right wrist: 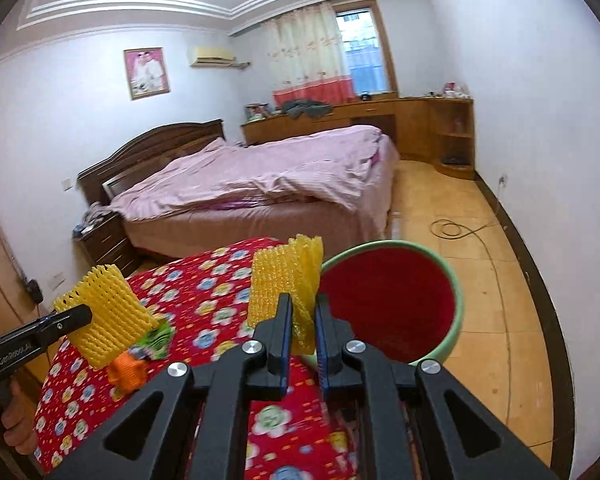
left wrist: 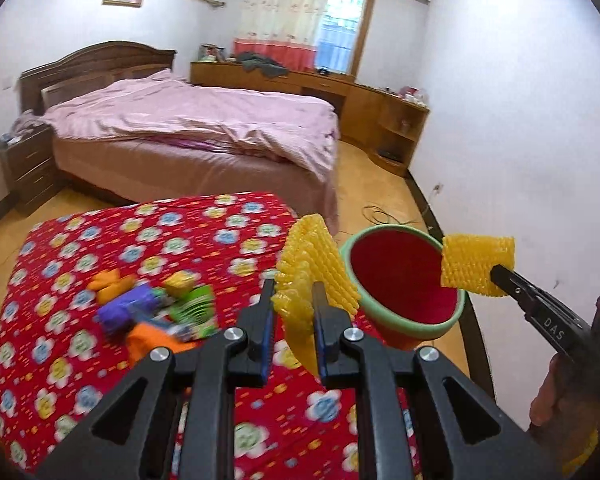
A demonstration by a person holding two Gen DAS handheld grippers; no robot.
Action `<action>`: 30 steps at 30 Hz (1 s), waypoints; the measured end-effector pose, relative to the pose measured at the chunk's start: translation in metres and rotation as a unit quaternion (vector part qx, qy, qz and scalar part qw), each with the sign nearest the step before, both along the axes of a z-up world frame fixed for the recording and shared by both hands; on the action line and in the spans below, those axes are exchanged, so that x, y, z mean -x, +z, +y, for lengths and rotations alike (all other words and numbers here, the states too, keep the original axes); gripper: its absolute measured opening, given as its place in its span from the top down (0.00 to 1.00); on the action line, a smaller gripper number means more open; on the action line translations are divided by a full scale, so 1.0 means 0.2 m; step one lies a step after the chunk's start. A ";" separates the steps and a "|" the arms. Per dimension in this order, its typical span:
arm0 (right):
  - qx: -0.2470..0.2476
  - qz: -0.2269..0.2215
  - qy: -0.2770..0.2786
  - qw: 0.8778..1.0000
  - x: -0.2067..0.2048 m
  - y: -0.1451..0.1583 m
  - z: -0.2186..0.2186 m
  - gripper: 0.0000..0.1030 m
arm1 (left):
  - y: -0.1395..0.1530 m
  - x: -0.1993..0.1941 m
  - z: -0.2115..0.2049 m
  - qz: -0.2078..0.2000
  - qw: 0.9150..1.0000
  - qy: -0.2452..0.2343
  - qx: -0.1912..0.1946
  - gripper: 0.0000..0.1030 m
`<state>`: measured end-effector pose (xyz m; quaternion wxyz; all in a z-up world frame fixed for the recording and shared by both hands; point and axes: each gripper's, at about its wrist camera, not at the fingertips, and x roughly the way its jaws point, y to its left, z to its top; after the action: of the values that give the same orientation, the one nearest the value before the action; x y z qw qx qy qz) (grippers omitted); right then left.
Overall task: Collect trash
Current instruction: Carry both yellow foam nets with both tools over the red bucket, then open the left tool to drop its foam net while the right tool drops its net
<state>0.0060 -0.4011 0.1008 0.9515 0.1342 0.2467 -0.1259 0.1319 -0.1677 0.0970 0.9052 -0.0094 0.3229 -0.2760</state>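
Note:
My left gripper (left wrist: 293, 294) is shut on a yellow foam fruit net (left wrist: 316, 272), held above the table just left of the bin. The same gripper (right wrist: 82, 316) and its net (right wrist: 106, 314) show at the left of the right wrist view. My right gripper (right wrist: 302, 306) is shut on a second yellow foam net (right wrist: 286, 280), held at the bin's left rim; it (left wrist: 500, 274) shows with its net (left wrist: 476, 262) over the bin's right rim in the left wrist view. The bin (left wrist: 404, 280) (right wrist: 392, 300) is red inside with a green rim.
A red flowered cloth (left wrist: 160, 240) (right wrist: 204, 284) covers the table. Several wrappers, purple, green and orange (left wrist: 156, 312) (right wrist: 140, 356), lie on it. Behind are a pink bed (left wrist: 204, 128), a nightstand (left wrist: 28, 164), a wooden desk (left wrist: 340, 88) and a cable on the floor (right wrist: 452, 226).

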 end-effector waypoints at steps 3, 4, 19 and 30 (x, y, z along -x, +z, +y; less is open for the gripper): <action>-0.006 0.003 -0.010 1.000 -0.01 -0.03 -0.11 0.88 | -0.01 -0.03 -0.13 0.000 1.000 -0.014 -0.001 0.85; -0.008 0.004 -0.013 1.000 -0.02 -0.03 -0.14 0.88 | -0.02 -0.05 -0.19 0.001 1.000 -0.020 -0.002 0.85; -0.051 0.051 -0.049 0.996 -0.17 -0.31 -0.55 0.88 | -0.33 -0.30 -0.76 0.054 0.996 -0.060 -0.047 0.85; -0.076 0.088 -0.053 0.992 -0.27 -0.43 -0.63 0.88 | -0.44 -0.33 -0.88 0.074 0.992 -0.080 -0.069 0.81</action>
<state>0.0598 -0.5261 0.0151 0.9049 0.2076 0.3312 -0.1685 0.1972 -0.3443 0.0098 0.8522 0.0586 0.4071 -0.3235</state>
